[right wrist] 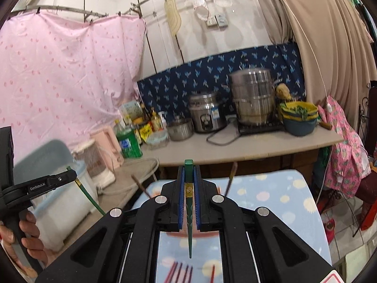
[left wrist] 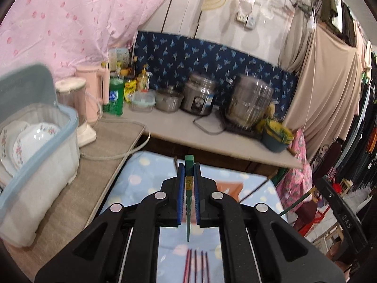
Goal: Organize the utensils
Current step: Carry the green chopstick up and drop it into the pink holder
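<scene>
- The left gripper (left wrist: 188,176) had its blue pads pinched tight on a green chopstick (left wrist: 188,202), thick end forward, thin tip hanging back toward the camera.
- The right gripper (right wrist: 188,179) was clamped the same way on a second green chopstick (right wrist: 189,212).
- Below both, several red chopsticks (left wrist: 195,266) lay side by side on a pale blue spotted cloth (left wrist: 146,181).
- To the left stood a clear dish bin (left wrist: 44,141) holding floral plates (left wrist: 35,139).
- Farther off, a rice cooker (left wrist: 200,99) and a steel steamer pot (left wrist: 251,102) sat on the counter (left wrist: 188,127).
</scene>
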### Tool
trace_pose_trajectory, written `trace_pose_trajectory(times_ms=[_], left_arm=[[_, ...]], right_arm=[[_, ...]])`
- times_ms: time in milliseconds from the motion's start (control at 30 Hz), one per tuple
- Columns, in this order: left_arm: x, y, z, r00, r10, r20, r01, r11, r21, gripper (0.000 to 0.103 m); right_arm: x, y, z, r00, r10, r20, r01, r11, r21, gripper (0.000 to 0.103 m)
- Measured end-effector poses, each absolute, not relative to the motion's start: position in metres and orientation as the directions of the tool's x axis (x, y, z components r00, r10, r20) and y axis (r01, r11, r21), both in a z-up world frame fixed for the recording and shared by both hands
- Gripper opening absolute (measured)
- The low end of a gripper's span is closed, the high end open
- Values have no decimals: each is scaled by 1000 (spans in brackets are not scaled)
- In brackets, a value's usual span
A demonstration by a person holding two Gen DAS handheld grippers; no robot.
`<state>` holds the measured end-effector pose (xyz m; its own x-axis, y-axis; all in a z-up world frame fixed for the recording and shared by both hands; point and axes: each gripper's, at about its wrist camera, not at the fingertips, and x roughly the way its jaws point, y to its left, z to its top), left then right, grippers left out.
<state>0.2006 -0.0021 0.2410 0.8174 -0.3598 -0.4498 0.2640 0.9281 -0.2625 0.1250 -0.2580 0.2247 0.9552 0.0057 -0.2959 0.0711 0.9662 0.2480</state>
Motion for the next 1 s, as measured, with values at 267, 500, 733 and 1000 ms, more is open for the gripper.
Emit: trace_pose_trajectory(times_ms=[267,500,733,1000], left_arm=[[245,-12,278,879,-350,-325,254,918,-303,7],[285,-27,251,876,-324,-357,224,929,-294,7],[305,-37,212,844,-334,-419,226,931,-287,7],[315,-43,184,814,-326,-481,216,938,-270,7]], right_arm=[[178,-266,260,974,-11,-227,72,962,263,7],[223,-271,231,958,-2,-288,85,957,276,7],[248,-270,188,927,15,-374,98,954,283,7],[260,-271,160,900,23,-435,110,954,278,7]])
